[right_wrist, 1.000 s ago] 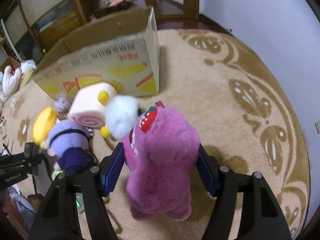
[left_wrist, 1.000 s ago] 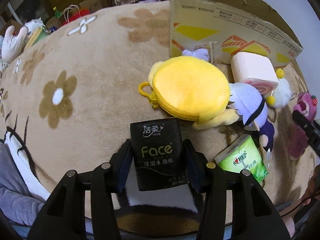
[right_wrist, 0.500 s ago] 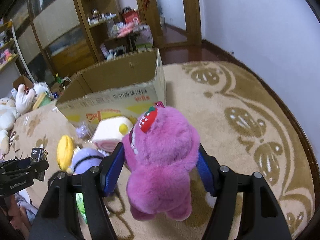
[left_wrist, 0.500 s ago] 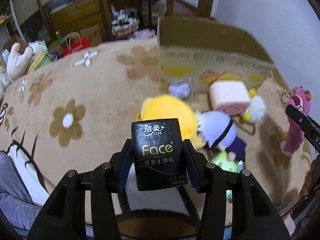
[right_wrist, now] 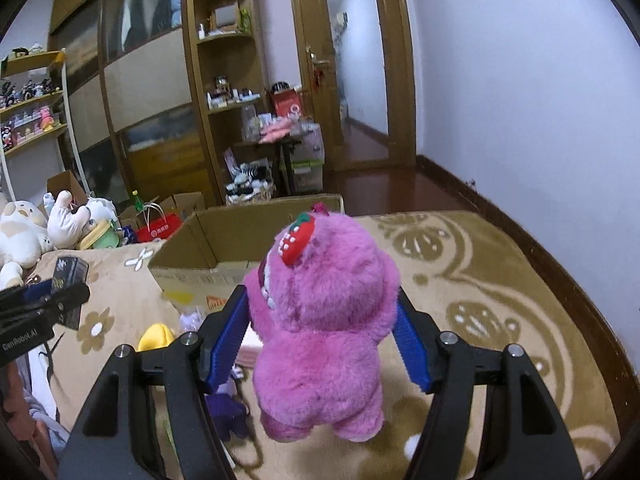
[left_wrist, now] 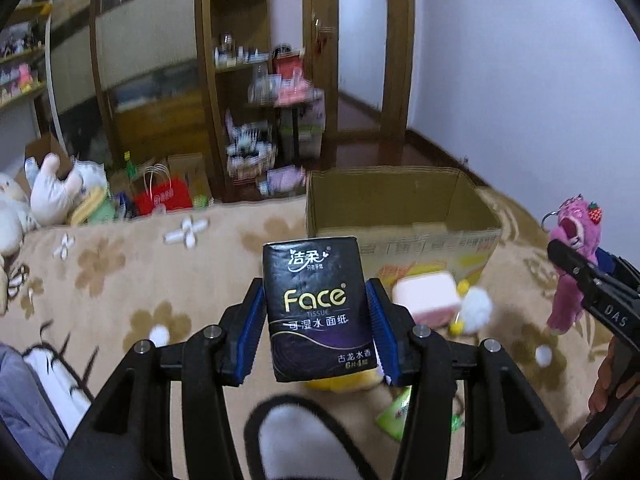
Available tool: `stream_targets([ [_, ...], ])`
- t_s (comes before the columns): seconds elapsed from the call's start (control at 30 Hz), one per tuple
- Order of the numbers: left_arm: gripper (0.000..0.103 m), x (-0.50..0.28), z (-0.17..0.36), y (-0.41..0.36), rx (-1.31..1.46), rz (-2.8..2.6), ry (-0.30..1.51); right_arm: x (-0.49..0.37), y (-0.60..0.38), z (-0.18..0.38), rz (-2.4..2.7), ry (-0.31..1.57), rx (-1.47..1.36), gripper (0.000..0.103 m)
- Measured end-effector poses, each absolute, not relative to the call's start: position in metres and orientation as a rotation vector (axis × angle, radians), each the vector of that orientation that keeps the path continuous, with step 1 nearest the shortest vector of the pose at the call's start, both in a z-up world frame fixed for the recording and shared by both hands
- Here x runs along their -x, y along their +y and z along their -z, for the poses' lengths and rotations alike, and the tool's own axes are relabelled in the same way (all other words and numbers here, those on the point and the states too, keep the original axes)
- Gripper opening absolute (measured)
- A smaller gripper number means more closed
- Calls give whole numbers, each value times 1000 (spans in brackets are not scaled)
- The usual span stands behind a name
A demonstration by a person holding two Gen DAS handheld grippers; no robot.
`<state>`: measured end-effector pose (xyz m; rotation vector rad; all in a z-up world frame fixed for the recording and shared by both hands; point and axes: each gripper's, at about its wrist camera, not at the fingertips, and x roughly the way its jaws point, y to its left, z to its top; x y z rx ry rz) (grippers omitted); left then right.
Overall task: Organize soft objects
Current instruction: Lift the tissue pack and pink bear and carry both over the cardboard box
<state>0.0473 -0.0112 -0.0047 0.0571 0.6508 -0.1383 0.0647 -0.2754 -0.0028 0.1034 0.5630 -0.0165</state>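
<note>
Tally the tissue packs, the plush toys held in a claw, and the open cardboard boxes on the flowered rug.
Tissue packs: 2, the black pack in the left claw and the green pack on the rug
Plush toys held: 1, the pink bear in the right claw
Open cardboard boxes: 1, the cardboard box
Total: 4

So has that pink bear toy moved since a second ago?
Yes. The pink bear toy has been lifted: earlier it sat below the cardboard box, now it overlaps the box's rim.
</note>
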Motion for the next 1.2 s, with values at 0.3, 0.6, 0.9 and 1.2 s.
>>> stream_targets([
  [0.3,48,-49,-28,-36,-154,207,450,-83,-274,-20,-16,483,-91,72],
  [0.6,48,-89,-28,-62,-243,251,379,-117,-268,-37,-70,399,-79,72],
  [0.9,48,-150,-6,-61,-188,257,458,-164,-267,-28,-99,374,-131,72],
  [1.2,49,-189,22,-47,-107,304,577,-188,-272,6,-93,404,-193,75],
])
